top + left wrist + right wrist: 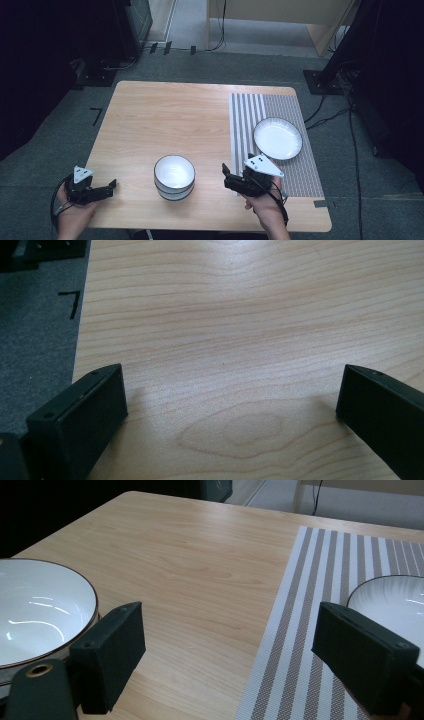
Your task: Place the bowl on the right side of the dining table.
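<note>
A white bowl (174, 172) with a dark rim sits stacked on a second one near the table's front middle; in the right gripper view the bowl (40, 610) lies at the left. A white plate (277, 138) rests on a striped placemat (295, 172) at the right, and in the right gripper view the plate (395, 597) sits on the placemat (310, 580) behind the right jaw. My right gripper (237, 167) (230, 612) hovers open between bowl and plate, holding nothing. My left gripper (97, 189) (233, 375) stands open over bare wood at the front left corner.
The wooden table (165, 115) has bare room across its back and left half. Its left edge (82, 325) runs close beside my left gripper, with grey carpet (35, 340) below. Cables and dark stands (325, 80) surround the table on the floor.
</note>
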The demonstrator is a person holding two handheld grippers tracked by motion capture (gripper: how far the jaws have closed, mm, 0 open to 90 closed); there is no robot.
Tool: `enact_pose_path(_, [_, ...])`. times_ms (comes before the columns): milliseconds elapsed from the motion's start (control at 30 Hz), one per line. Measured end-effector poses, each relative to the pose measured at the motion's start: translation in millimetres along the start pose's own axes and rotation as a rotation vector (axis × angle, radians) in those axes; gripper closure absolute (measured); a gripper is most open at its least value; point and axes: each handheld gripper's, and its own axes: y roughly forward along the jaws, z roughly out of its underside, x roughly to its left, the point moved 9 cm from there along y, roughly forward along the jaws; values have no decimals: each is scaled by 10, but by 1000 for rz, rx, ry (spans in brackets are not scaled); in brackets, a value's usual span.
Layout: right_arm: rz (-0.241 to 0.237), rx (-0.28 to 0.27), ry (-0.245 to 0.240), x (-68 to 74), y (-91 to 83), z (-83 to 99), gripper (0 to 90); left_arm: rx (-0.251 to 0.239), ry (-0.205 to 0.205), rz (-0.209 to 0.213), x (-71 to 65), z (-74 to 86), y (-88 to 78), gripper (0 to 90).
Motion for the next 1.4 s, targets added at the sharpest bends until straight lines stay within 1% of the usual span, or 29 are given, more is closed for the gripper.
enact_pose_path(67, [-1, 2, -7, 22, 12, -1, 133, 0, 0, 0, 0, 0, 0, 0])
enact_pose_path(333, [-22, 7, -9, 128, 46, -15, 135, 0, 0, 0, 1, 0, 0, 0])
enact_pose_path(433, [-27, 14, -21, 188, 68, -16, 135, 0, 0, 0, 1, 0, 0, 0])
enact_pose_path(733, [-44, 26, -27, 296, 104, -12, 138, 0, 0, 0, 0, 0, 0, 0])
enact_pose_path(900, [-55, 24, -32, 353, 115, -14, 138, 0, 0, 0, 1, 0, 0, 0])
enact_pose_path(933, [-60, 27, -39, 385, 122, -12, 138, 0, 0, 0, 0, 0, 0, 0])
enact_pose_path(967, [-60, 27, -39, 385, 122, -12, 138, 0, 0, 0, 0, 0, 0, 0])
enact_pose_path(1100, [-75, 23, -49, 457, 133, -17, 138, 0, 0, 0, 0, 0, 0, 0])
enact_pose_path(1367, [-90, 24, -54, 550, 156, -24, 138, 0, 0, 0, 1, 0, 0, 0])
enact_pose_path(1400, [-95, 23, -55, 579, 164, -27, 138, 0, 1, 1, 1, 0, -1, 0])
